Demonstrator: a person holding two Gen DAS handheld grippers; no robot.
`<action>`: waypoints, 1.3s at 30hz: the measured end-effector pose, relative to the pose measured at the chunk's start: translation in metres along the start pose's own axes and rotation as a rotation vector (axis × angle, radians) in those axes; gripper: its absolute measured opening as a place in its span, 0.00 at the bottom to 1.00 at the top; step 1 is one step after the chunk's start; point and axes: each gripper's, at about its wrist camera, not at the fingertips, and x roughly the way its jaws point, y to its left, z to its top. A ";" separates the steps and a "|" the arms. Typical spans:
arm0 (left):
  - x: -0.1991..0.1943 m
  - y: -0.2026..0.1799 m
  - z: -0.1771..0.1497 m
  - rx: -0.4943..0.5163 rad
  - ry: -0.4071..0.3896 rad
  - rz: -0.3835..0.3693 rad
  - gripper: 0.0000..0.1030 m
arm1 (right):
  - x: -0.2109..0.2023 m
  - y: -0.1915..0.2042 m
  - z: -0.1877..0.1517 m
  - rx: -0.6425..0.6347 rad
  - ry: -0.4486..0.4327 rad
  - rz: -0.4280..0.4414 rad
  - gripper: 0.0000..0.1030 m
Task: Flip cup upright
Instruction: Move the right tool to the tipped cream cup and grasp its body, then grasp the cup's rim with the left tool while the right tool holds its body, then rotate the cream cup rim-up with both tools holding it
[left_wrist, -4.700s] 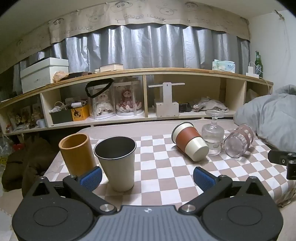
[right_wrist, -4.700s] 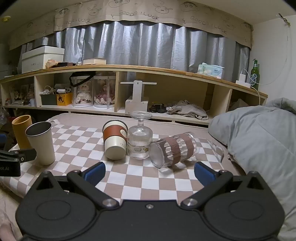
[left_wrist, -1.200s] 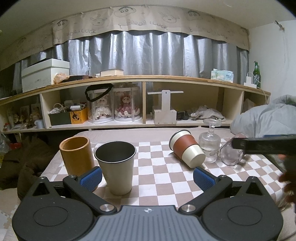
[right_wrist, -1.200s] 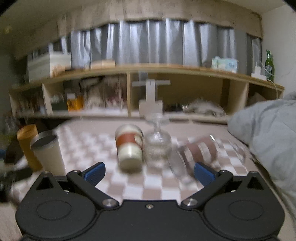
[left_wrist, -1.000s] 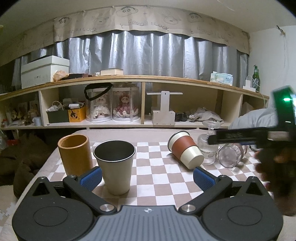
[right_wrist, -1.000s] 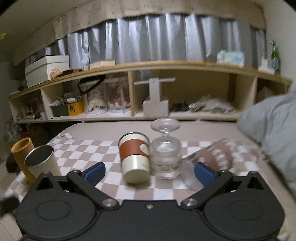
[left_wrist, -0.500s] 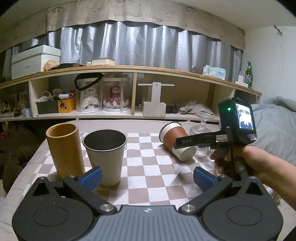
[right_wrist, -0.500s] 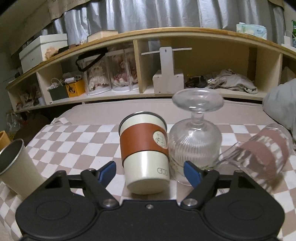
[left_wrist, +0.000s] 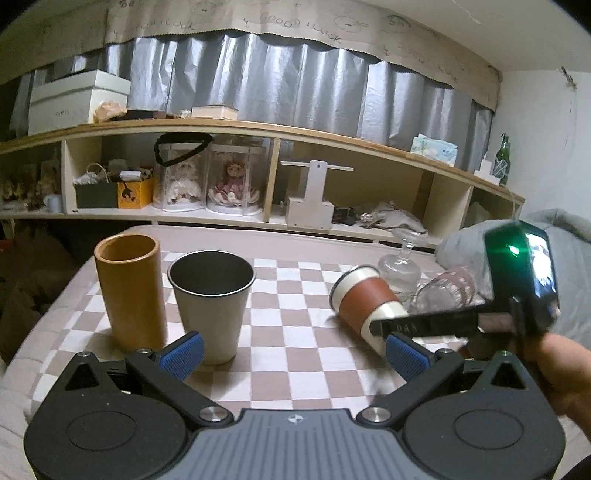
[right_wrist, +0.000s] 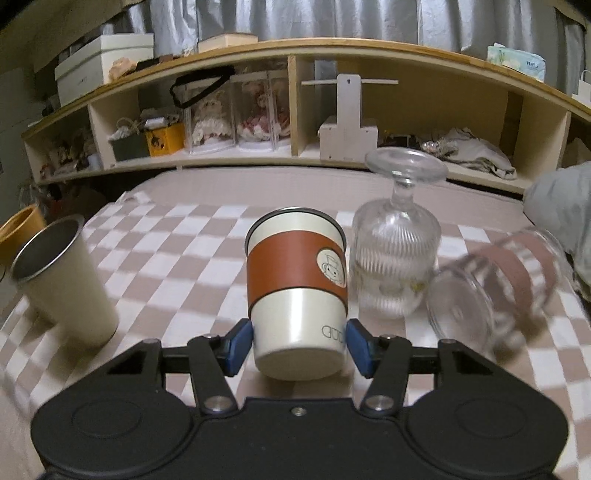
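Right wrist view puts the cream cup with a brown leather-look sleeve dead centre, lying on its side on the checked cloth, base toward the camera and rim pointing away. The right gripper has its blue pads set on either side of the cup's bare lower band, jaws narrowed to about the cup's width; whether they already press on it or sit just off it I cannot tell.

Trouble is likeliest at the grip point. That band is smooth and tapers toward the base, so a light squeeze so near the end could let the cup slide out as it is tipped up.

Just beside the cup on its right stands an upside-down ribbed glass goblet, close enough to be touching or nearly so. Past it lies a clear tumbler with a brown checked band, on its side. A wide swing of the rim could knock the top-heavy goblet over or set the tumbler rolling.

From the left wrist view, the left gripper hangs wide open and empty, near an upright steel cup and an orange-brown cylinder cup, both well apart from the action.
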 end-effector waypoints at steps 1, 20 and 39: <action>0.000 0.000 0.002 -0.007 0.003 -0.010 1.00 | -0.007 0.002 -0.002 -0.004 0.009 0.000 0.55; 0.130 -0.017 0.046 -0.438 0.415 -0.260 0.96 | -0.064 -0.003 -0.050 0.059 0.083 0.059 0.55; 0.188 -0.028 0.022 -0.419 0.457 -0.250 0.76 | -0.063 -0.012 -0.056 0.040 0.067 0.119 0.54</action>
